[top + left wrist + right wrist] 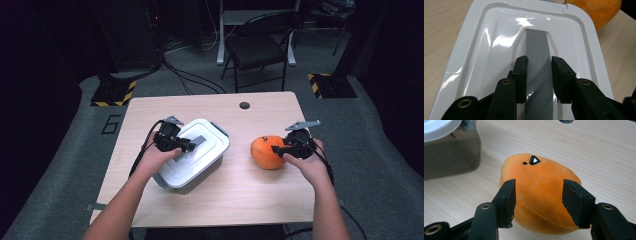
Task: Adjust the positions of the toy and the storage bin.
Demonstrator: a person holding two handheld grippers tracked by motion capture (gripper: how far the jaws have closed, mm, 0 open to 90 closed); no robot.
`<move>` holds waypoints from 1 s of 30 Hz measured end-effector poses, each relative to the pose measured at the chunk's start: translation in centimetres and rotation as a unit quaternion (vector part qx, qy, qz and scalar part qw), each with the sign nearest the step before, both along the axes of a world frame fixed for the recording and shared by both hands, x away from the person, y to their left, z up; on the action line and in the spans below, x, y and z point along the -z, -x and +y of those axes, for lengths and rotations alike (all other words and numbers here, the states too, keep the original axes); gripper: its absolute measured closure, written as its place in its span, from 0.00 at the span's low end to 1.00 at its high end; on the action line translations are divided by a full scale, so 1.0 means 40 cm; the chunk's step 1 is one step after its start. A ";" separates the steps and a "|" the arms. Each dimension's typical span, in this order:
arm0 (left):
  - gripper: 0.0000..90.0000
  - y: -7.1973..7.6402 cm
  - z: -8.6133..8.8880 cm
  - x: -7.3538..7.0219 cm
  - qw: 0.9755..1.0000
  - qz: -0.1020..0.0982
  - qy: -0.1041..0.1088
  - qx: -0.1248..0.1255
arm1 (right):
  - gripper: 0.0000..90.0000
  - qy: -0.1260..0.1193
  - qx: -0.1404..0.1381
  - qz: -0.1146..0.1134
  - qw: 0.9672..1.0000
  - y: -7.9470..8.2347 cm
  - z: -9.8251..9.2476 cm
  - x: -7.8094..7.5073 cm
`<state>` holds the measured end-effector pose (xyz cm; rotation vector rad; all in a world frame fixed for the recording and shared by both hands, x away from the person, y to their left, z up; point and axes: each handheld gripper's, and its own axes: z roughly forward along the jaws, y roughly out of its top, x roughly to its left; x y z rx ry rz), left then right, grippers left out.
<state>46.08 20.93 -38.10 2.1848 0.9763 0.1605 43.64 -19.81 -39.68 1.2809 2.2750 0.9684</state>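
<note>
Orange and soft, the plush toy [537, 195] is sitting on the worktop [240, 195] clamped in the right claw [537, 203], while the left claw [539, 75] is pinching the grey handle [537, 45] of the white lid [486, 47], still on its container [192, 172].

- In the left gripper view, the grey handle [537, 65] of the white lid [486, 50] runs down between the left gripper [539, 61] fingers [521, 72] and is cut off by the bottom edge.
- There, the orange plush toy [599, 11] is clipped by the top edge.
- In the right gripper view, the container [449, 152] is cut by the left and top edges; its contents cannot be told through the dark wall.
- The right gripper [538, 185] fingers [507, 200] cover the toy's flanks, so contact there is hard to judge.
- In the high view, the person's forearms run off the bottom edge.
- The dark hole [244, 105] in the table [250, 195] is too small to read.
</note>
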 end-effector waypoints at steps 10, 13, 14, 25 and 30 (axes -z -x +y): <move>0.74 -0.007 -0.052 -0.002 1.000 -0.001 -0.003 0.013 | 0.50 -0.008 0.007 0.000 1.000 -0.001 0.009 0.004; 0.74 -0.008 -0.061 -0.002 1.000 -0.002 -0.004 0.018 | 0.49 -0.004 0.006 0.000 1.000 0.000 0.014 0.006; 0.74 -0.009 -0.062 -0.002 1.000 -0.004 -0.005 0.019 | 0.49 -0.002 0.003 -0.002 1.000 -0.001 0.013 0.007; 0.65 -0.009 -0.056 -0.004 1.000 -0.009 -0.002 0.020 | 0.50 -0.003 0.004 -0.004 1.000 -0.001 0.016 0.005; 0.58 -0.006 -0.034 -0.018 1.000 -0.022 0.006 0.012 | 0.49 -0.001 0.004 -0.006 1.000 0.002 0.017 -0.002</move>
